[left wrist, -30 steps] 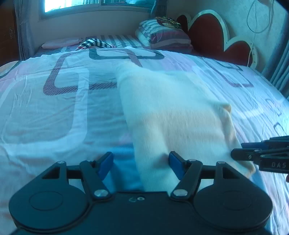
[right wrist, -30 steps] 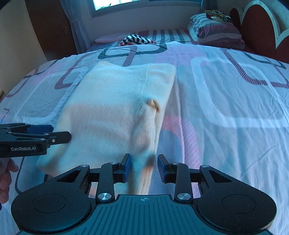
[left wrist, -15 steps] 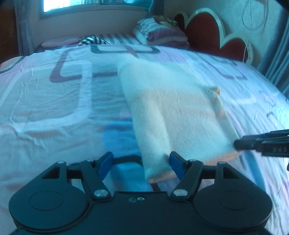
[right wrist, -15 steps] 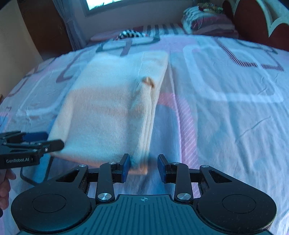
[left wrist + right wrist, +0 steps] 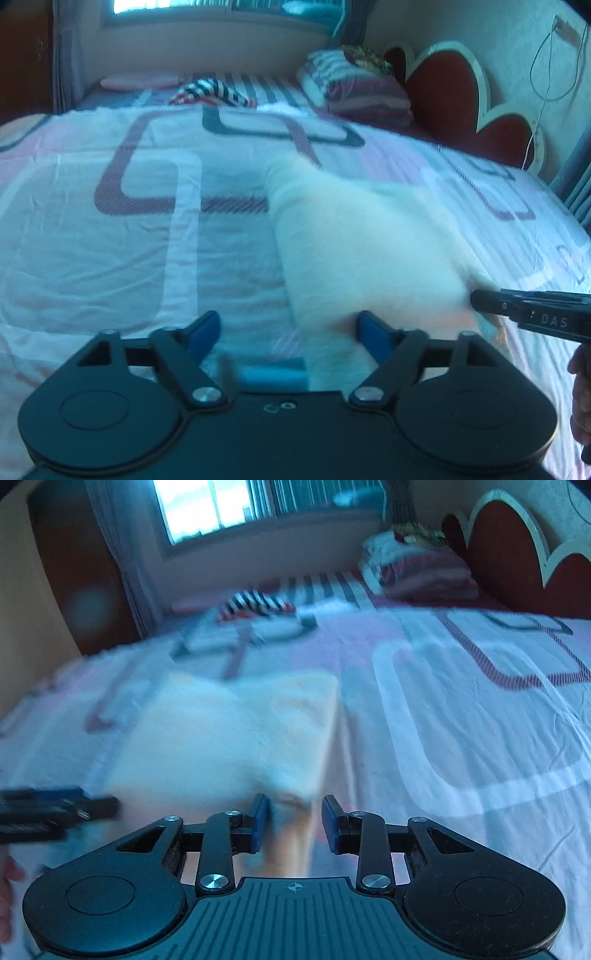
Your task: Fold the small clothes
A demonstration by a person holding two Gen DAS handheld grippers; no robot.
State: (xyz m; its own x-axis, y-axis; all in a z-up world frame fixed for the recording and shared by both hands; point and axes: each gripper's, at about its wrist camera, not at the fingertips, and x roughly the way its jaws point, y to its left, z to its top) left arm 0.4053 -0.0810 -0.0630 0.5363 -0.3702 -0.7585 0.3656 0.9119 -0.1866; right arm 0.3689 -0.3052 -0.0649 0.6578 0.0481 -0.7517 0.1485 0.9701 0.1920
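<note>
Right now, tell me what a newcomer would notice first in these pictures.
The folded cream garment lies mid-bed on the patterned sheet, its near edge by both grippers. The left gripper is opening, with the garment's near corner between its blue fingers; the right gripper stands at the garment's other near corner, jaws part open. At the bed's far end, a striped pillow sits beside the red scalloped headboard.

A home bedroom: patterned bedspread (image 5: 147,229), stacked pillows (image 5: 354,88), scalloped red headboard (image 5: 454,92), curtained window (image 5: 221,506).
</note>
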